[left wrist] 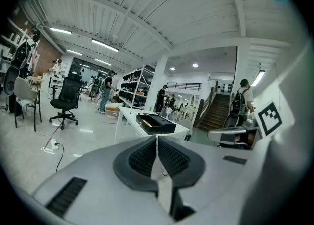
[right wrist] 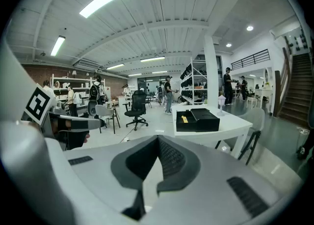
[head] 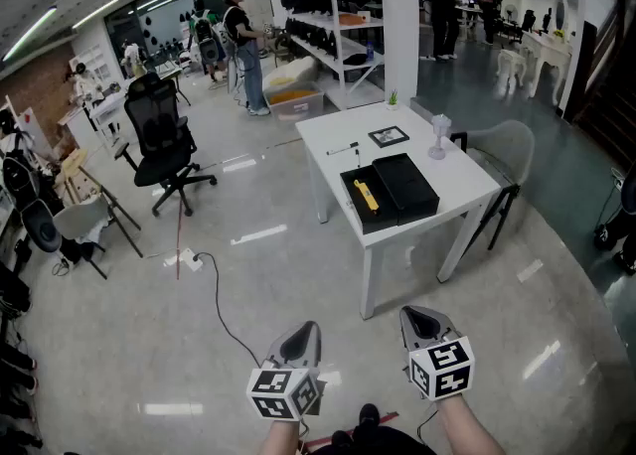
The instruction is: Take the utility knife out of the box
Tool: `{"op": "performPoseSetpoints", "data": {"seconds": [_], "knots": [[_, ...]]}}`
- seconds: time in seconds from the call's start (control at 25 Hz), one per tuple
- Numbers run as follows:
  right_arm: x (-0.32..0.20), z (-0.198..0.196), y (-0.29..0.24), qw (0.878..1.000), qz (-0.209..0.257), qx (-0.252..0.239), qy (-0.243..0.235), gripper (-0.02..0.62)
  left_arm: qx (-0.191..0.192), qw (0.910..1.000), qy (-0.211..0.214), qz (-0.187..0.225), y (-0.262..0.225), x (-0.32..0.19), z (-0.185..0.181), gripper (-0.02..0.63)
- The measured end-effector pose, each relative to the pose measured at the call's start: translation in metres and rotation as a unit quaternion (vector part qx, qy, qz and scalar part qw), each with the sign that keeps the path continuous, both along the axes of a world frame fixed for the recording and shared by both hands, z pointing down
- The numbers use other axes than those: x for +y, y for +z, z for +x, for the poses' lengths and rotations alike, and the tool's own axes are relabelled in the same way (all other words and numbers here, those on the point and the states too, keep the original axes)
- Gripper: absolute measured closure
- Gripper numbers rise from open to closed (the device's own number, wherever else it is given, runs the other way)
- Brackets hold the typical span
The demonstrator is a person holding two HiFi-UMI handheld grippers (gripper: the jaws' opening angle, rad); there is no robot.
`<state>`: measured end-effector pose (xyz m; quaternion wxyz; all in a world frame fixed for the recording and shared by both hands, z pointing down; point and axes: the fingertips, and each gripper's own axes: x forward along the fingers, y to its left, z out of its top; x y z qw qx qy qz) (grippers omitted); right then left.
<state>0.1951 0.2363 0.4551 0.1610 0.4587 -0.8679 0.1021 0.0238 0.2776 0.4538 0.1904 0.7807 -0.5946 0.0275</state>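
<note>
An open black box (head: 368, 203) lies on a white table (head: 467, 177) ahead of me, with a yellow utility knife (head: 367, 195) in its tray and its black lid (head: 405, 187) beside it on the right. The box (left wrist: 155, 123) shows small in the left gripper view, and the box (right wrist: 197, 120) with the knife (right wrist: 184, 119) in the right gripper view. My left gripper (head: 301, 337) and right gripper (head: 423, 322) hang low over the floor, well short of the table. Both are shut with nothing between the jaws.
On the table stand a small framed picture (head: 388, 135), a clear glass lamp (head: 439, 137) and a pen (head: 343, 149). A transparent chair (head: 509, 150) sits at the table's right. A black office chair (head: 159, 135) and a floor cable with power strip (head: 193, 262) lie left. People stand far off.
</note>
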Motion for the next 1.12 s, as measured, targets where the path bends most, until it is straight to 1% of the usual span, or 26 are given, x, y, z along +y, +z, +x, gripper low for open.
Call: {"op": "performPoseSetpoints", "data": {"seconds": [0.32, 0.8, 0.96, 1.12], "knots": [[-0.022, 0.002, 0.006, 1.0, -0.002, 0.003, -0.021, 0.595, 0.001, 1.0, -0.005, 0.0, 0.004, -0.024, 0.01, 0.586], [-0.054, -0.003, -0.002, 0.998, 0.022, -0.015, -0.052, 0.59, -0.005, 0.9995, -0.031, 0.002, 0.006, -0.045, 0.012, 0.586], [-0.071, -0.006, -0.002, 0.998, 0.019, -0.017, -0.053, 0.552, -0.005, 0.9992, -0.039, -0.004, 0.011, -0.055, 0.009, 0.586], [-0.097, -0.01, 0.0, 0.998, 0.016, -0.016, -0.051, 0.515, -0.003, 0.9992, -0.039, -0.008, 0.017, -0.077, 0.004, 0.586]]}}
